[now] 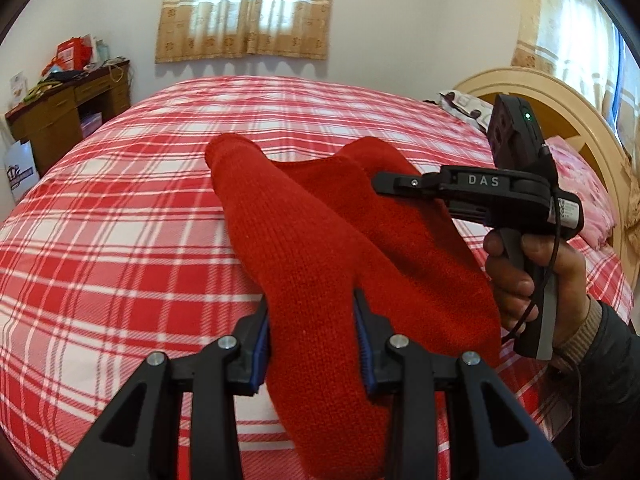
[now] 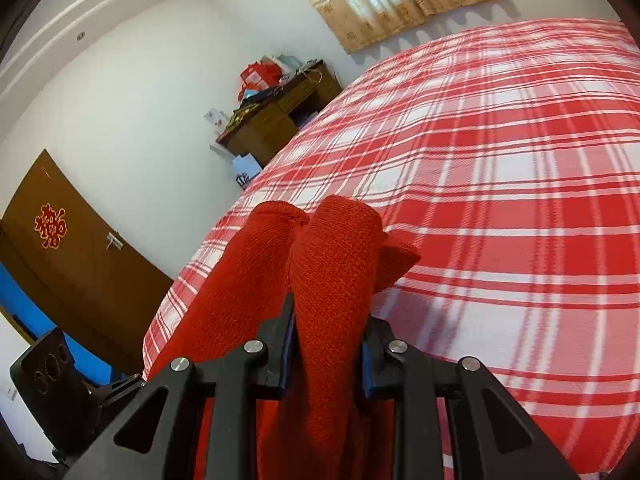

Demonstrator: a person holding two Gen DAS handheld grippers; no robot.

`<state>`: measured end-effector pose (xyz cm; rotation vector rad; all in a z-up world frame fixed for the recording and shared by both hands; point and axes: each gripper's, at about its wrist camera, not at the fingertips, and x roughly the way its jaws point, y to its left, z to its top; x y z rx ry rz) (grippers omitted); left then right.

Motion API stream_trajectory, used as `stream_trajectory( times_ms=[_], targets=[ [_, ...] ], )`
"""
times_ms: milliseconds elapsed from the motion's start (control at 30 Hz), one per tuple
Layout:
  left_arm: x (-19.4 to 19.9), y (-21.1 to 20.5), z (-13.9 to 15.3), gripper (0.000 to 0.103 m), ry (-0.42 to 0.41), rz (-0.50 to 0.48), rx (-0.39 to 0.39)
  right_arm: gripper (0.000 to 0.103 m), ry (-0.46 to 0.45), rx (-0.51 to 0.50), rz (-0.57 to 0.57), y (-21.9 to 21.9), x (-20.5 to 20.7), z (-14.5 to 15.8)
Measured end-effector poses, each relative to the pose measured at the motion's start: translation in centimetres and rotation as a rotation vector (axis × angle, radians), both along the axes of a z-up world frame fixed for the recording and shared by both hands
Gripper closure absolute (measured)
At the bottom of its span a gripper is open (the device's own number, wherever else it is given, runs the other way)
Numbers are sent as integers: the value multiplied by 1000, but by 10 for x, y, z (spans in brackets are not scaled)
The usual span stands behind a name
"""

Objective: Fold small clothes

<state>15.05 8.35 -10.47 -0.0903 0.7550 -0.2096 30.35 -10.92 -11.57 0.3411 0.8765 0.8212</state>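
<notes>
Left gripper pinches a bunched fold of a red knitted garment, coarse ribbed wool. Right gripper clamps another thick fold of it. Ahead of both tools the knit's tube-shaped ends hang above a red-and-white plaid bedspread; contact there is probably nil. A wooden desk stands beyond.

Left tool: black arms, silver screws, blue pads. Right tool: black, marked "DAS", green light at twelve o'clock, black cable. Dark sleeve over tan knitted cuff
</notes>
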Motion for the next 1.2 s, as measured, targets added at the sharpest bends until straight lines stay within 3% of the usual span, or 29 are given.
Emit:
stream_trajectory(
  times_ms=[667, 1200],
  targets=[
    [-14, 55, -9, 66, -11, 103, -18, 77, -12, -58, 121, 80, 8, 2],
    [-24, 75, -20, 66, 11, 148, -22, 77, 10, -76, 174, 114, 7, -4]
  ],
)
